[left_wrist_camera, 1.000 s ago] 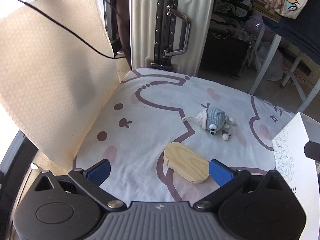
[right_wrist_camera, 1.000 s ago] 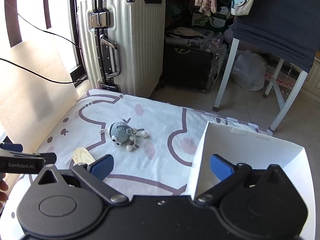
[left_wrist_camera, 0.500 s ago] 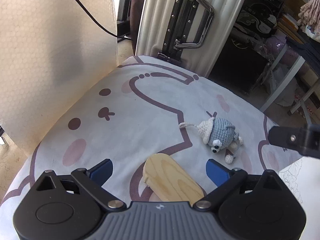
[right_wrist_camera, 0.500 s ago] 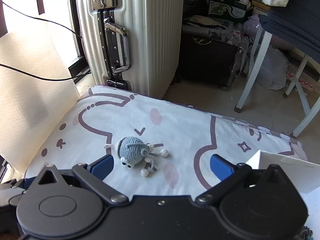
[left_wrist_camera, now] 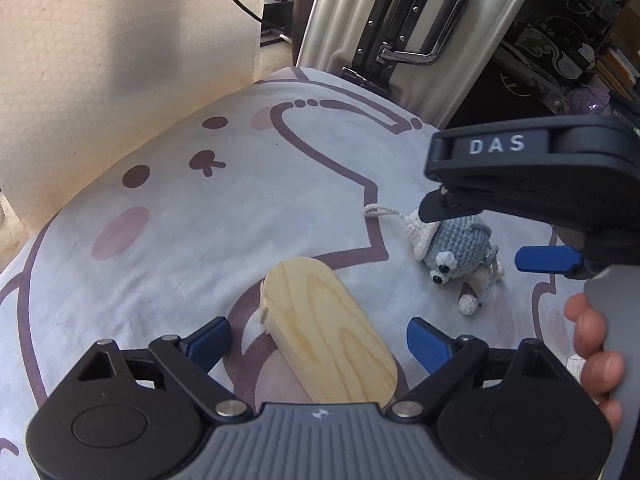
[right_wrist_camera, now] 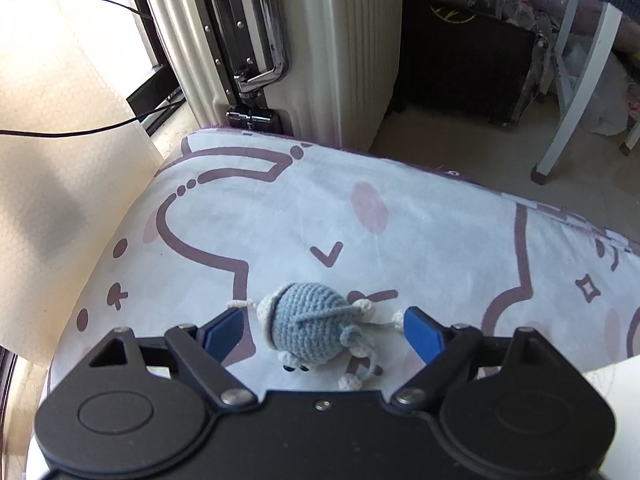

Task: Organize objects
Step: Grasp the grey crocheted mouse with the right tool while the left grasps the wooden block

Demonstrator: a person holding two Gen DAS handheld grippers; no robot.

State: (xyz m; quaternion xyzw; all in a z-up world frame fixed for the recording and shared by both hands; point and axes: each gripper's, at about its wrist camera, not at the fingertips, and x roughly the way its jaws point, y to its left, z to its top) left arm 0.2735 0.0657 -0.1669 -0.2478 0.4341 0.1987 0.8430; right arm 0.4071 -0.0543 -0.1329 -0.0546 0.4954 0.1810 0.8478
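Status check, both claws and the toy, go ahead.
Left claw open, straddling wood block. Right claw open around crochet toy, not yet gripped. Both items flat on the sheet. Nothing in the way.

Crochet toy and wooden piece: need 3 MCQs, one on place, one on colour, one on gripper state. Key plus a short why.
1. Where is the crochet toy?
A. between the open fingers of the right gripper
B. on top of the suitcase
C. under the wooden piece

2. What colour is the toy's body?
A. red
B. grey-blue
C. green

3. How does the left gripper stand?
A. shut on the wooden piece
B. shut on nothing
C. open, with the wooden piece between its fingers

Key: 1 A, the right wrist view shows a blue pad on each side of the toy. 2 B, grey-blue yarn with pale trim. 3 C, gaps show between both pads and the wood.
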